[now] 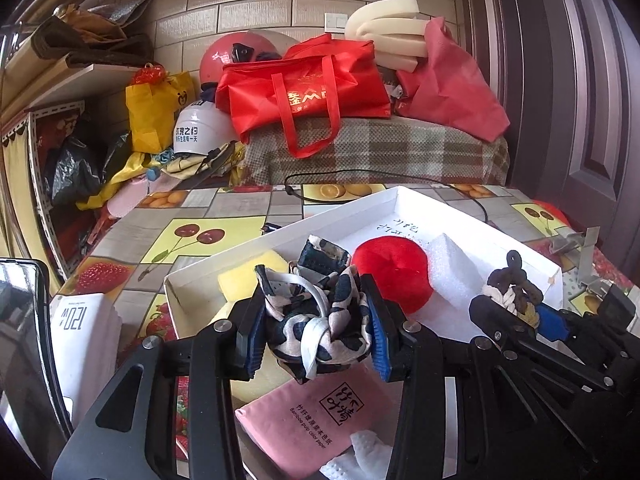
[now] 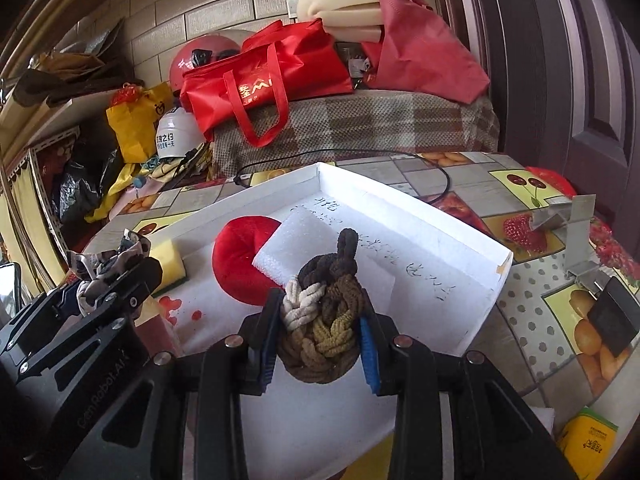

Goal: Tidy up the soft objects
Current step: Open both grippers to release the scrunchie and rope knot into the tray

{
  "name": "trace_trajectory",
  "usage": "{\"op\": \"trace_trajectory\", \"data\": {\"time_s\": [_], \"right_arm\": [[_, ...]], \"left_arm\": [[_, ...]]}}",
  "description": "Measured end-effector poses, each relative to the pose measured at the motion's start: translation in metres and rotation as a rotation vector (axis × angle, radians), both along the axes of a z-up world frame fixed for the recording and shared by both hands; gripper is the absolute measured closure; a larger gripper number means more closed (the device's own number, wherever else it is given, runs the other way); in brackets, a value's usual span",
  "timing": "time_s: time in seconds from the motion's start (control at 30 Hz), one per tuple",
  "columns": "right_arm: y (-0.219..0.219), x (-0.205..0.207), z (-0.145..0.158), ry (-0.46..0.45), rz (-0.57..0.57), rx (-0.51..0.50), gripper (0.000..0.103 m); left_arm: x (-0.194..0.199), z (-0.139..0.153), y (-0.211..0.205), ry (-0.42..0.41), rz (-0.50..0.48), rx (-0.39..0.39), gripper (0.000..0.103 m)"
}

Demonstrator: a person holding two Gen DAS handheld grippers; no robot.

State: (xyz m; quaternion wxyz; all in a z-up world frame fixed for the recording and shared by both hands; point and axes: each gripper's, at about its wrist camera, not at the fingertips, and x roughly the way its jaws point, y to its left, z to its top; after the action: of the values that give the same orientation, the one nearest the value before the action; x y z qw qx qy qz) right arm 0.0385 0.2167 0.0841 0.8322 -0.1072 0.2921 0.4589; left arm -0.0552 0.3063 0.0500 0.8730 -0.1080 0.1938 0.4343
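Both pairs of fingers are clamped on soft things. On the left gripper (image 1: 316,340) the blue pads squeeze a black-and-white patterned fabric bundle (image 1: 316,320), its white straps looping out in front; on the right gripper (image 2: 320,344) the pads pinch a braided hair tie (image 2: 324,312) of brown, cream and ochre cord, one dark loop sticking up.

Each load hangs over the near part of the white tray (image 2: 404,200), which lies on the fruit-print tablecloth (image 1: 180,236). Already in the tray are a red plush cushion (image 1: 388,272), a white foam block (image 1: 452,268) just beside it and a yellow sponge (image 1: 248,276) toward the left wall. How high the two loads hang above the tray floor I cannot judge through the fisheye.

The step in hand looks like setting both pieces down in the tray. To do it well, each load should go over bare floor: the hair tie to the open right side past the foam, the bundle between sponge and cushion. Lowering until the fabric rests before letting go should stop it springing over the low wall. The straps could catch on a pad, so a straight pull back is wise.
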Motion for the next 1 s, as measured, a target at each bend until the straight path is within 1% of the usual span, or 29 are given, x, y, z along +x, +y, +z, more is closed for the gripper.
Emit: {"op": "trace_trajectory", "data": {"time_s": [0.07, 0.1, 0.17, 0.2, 0.23, 0.27, 0.3, 0.33, 0.4, 0.57, 0.67, 0.77, 0.87, 0.9, 0.93, 0.97, 1.0], "right_arm": [[0.001, 0.001, 0.000, 0.003, 0.004, -0.005, 0.065], [0.001, 0.001, 0.000, 0.000, 0.001, -0.005, 0.064], [0.001, 0.000, 0.001, -0.009, -0.003, -0.004, 0.057], [0.000, -0.001, 0.001, -0.013, -0.010, -0.004, 0.053], [0.000, 0.000, 0.001, -0.016, -0.023, -0.006, 0.043], [0.000, 0.001, 0.001, -0.014, -0.040, -0.008, 0.036], [-0.001, 0.004, 0.000, -0.006, -0.056, -0.008, 0.023], [-0.003, 0.006, 0.000, 0.006, -0.065, 0.000, 0.018], [-0.006, 0.008, 0.000, 0.015, -0.075, 0.011, 0.016], [-0.008, 0.005, 0.001, -0.003, -0.097, 0.016, 0.012], [-0.011, 0.005, 0.003, -0.013, -0.106, 0.028, 0.010], [-0.016, 0.001, 0.006, -0.043, -0.117, 0.054, 0.009], [-0.022, -0.005, 0.010, -0.076, -0.120, 0.088, 0.008], [-0.023, -0.007, 0.012, -0.087, -0.122, 0.094, 0.006], [-0.024, -0.009, 0.013, -0.099, -0.128, 0.099, 0.002], [-0.027, -0.012, 0.014, -0.109, -0.130, 0.109, 0.000], [-0.029, -0.014, 0.015, -0.120, -0.132, 0.117, 0.000]], "left_arm": [[0.000, 0.001, -0.003, 0.004, 0.009, 0.020, 0.060], [0.000, 0.001, -0.004, 0.002, 0.013, 0.028, 0.056], [-0.003, 0.002, -0.004, -0.004, 0.040, 0.037, 0.053], [-0.007, 0.002, -0.003, -0.012, 0.073, 0.038, 0.049], [-0.011, 0.003, -0.001, -0.022, 0.117, 0.038, 0.041], [-0.016, 0.003, 0.001, -0.039, 0.150, 0.034, 0.037], [-0.020, 0.003, 0.003, -0.054, 0.168, 0.028, 0.027], [-0.023, 0.003, 0.005, -0.062, 0.178, 0.021, 0.021], [-0.023, 0.003, 0.005, -0.064, 0.183, 0.022, 0.020], [-0.025, 0.003, -0.001, -0.071, 0.201, 0.054, 0.020], [-0.028, 0.004, -0.004, -0.084, 0.208, 0.067, 0.018], [-0.033, 0.005, -0.007, -0.110, 0.225, 0.079, 0.011], [-0.039, 0.005, -0.009, -0.132, 0.234, 0.077, 0.010], [-0.041, 0.005, -0.009, -0.136, 0.242, 0.071, 0.010], [-0.043, 0.004, -0.009, -0.142, 0.246, 0.064, 0.008], [-0.045, 0.004, -0.009, -0.146, 0.253, 0.057, 0.006], [-0.047, 0.004, -0.009, -0.151, 0.260, 0.049, 0.001]]}}
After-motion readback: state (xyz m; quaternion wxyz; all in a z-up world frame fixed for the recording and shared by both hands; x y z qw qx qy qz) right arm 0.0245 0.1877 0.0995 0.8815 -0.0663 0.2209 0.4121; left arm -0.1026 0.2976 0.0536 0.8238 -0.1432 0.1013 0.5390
